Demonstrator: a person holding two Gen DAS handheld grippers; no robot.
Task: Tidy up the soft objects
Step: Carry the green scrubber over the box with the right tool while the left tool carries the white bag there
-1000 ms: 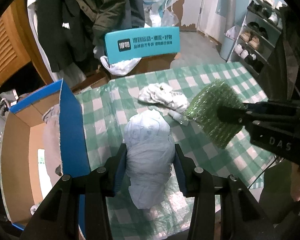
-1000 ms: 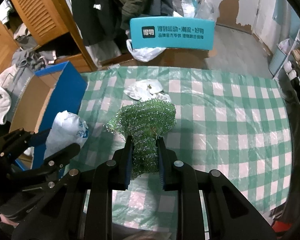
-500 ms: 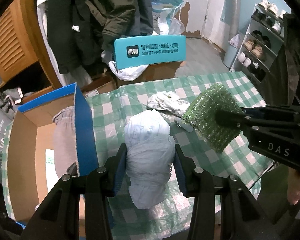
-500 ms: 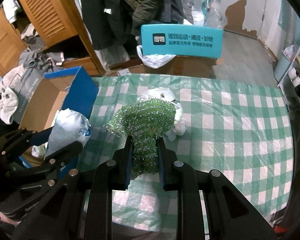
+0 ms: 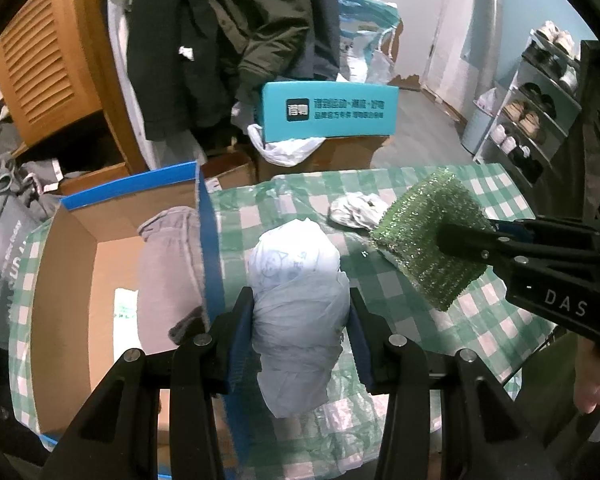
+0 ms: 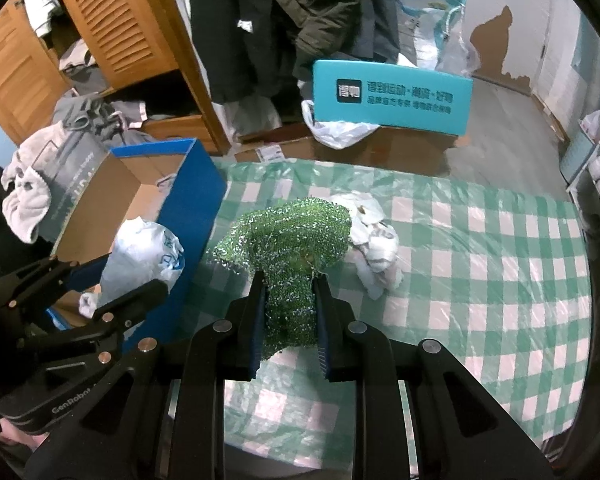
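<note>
Table (image 6: 480, 248): I see a green-and-white checked cloth under clear plastic, bearing everything below.
Cardboard box (image 5: 210, 240): blue outside, brown inside, open at the top; it stands on the table's left part, and a grey garment (image 5: 168, 264) lies bunched against its inner wall.
Left gripper (image 5: 300, 312): my left claw is pinched on a pale blue plastic bag bundle (image 5: 298, 280), fingers pressed into both its sides. The bundle is held up just right of the box's blue wall; in the right wrist view it sits at the box's edge (image 6: 140, 256).
Right gripper (image 6: 289, 308): my right claw is clamped on a green glittery scrubbing cloth (image 6: 288, 240), which flares out above the fingers and hangs over the table's middle, clear of the surface.
White crumpled rag (image 6: 374, 236): lying on the table just behind and right of the green cloth, ungripped.
</note>
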